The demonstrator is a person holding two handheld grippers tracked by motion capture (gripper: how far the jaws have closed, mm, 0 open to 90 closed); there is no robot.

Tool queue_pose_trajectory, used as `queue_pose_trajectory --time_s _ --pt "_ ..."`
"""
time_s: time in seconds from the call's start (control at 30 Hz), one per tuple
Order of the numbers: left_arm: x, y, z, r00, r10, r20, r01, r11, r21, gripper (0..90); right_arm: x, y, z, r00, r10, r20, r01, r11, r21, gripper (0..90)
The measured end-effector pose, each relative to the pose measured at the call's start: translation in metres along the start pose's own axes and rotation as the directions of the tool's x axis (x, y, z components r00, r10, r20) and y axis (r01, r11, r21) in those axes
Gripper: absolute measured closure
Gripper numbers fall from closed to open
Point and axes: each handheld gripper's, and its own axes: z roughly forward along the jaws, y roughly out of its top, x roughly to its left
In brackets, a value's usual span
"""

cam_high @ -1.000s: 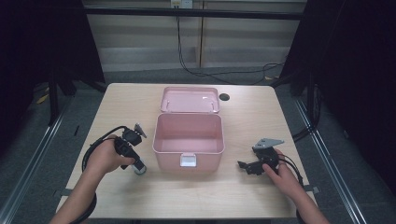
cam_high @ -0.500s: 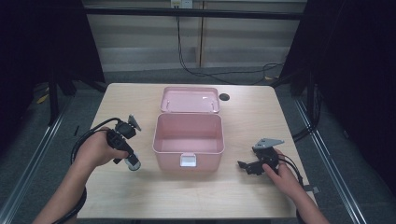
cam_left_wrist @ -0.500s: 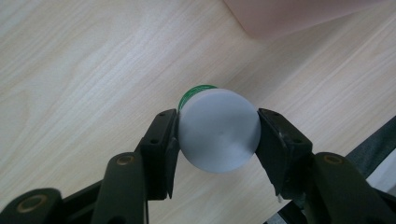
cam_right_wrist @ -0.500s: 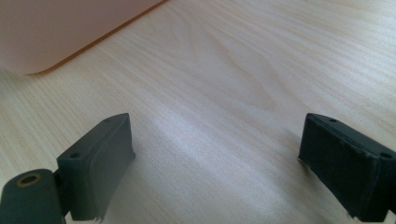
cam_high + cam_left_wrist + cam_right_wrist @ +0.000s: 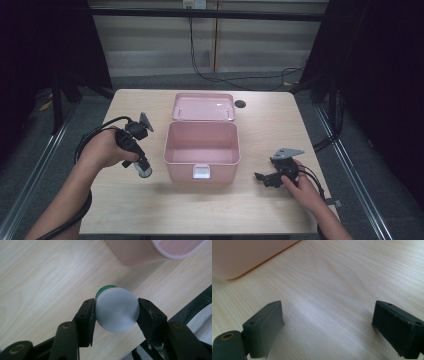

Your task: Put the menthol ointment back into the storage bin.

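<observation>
From the high view, a pink plastic storage box (image 5: 201, 150) stands open in the middle of the pale wooden table (image 5: 250, 210), its hinged lid (image 5: 204, 106) laid back flat behind it and its inside bare. To its left, the left gripper (image 5: 143, 169) points downward in the person's hand and carries a small round container with a white cap (image 5: 144, 171), held above the tabletop just beside the box's left wall. The right gripper (image 5: 261, 177) rests low on the table to the right of the box, apart from it.

In the left gripper view, the two black jaws press on either side of the white cap (image 5: 117, 309), with a green band (image 5: 106, 288) showing beneath it; the box's pink corner (image 5: 150, 251) lies ahead.

In the right gripper view, the jaws stand wide apart over bare wood with nothing between them, the pink box wall (image 5: 244, 257) in the upper left.

So the pick-up looks done: the container is gripped and off the table. What seems left is carrying it over the rim, lowering it into the box and letting go; the lid also remains to be shut.
</observation>
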Motion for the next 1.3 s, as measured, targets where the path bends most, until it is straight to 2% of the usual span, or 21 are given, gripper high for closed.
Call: queue_pose_trajectory --time_s 0.4,0.47,0.53,0.67,0.7,0.97,1.1,1.3 --pt "-0.006 0.014 -0.018 0.9999 0.013 0.001 -0.013 0.9997 0.019 49.9 0.000 0.000 0.000 1.0000 0.000 0.000 0.000 1.000 0.000 9.2" --pt "-0.007 0.015 -0.020 1.0000 0.004 0.003 -0.004 0.9999 0.013 49.9 0.000 0.000 0.000 1.0000 0.000 0.000 0.000 1.000 0.000 9.2" --pt "-0.007 0.017 -0.024 0.9998 0.019 0.001 -0.019 0.9998 0.009 49.9 0.000 0.000 0.000 1.0000 0.001 0.000 -0.001 1.000 0.000 9.2" --pt "-0.010 0.021 -0.032 0.9998 0.018 -0.009 -0.018 0.9998 -0.002 49.9 0.000 0.000 0.000 1.0000 0.001 0.000 -0.001 1.000 0.000 9.2" --pt "-0.011 0.023 -0.037 0.9994 0.033 -0.007 -0.033 0.9994 -0.007 49.9 0.000 0.000 0.000 1.0000 0.001 0.000 -0.001 1.000 0.000 9.2" --pt "-0.017 0.034 -0.053 0.9994 0.033 -0.014 -0.034 0.9993 -0.019 49.9 0.000 0.000 0.000 1.0000 0.001 0.000 -0.001 1.000 0.000 9.2" --pt "-0.020 0.040 -0.059 0.9983 0.056 -0.016 -0.056 0.9982 -0.022 49.9 0.000 0.000 0.000 1.0000 0.001 0.000 -0.001 1.000 0.000 9.2" --pt "-0.026 0.049 -0.068 0.9977 0.064 -0.022 -0.065 0.9972 -0.039 49.9 0.000 0.000 0.000 1.0000 0.000 0.000 0.000 1.000 0.002 9.2"
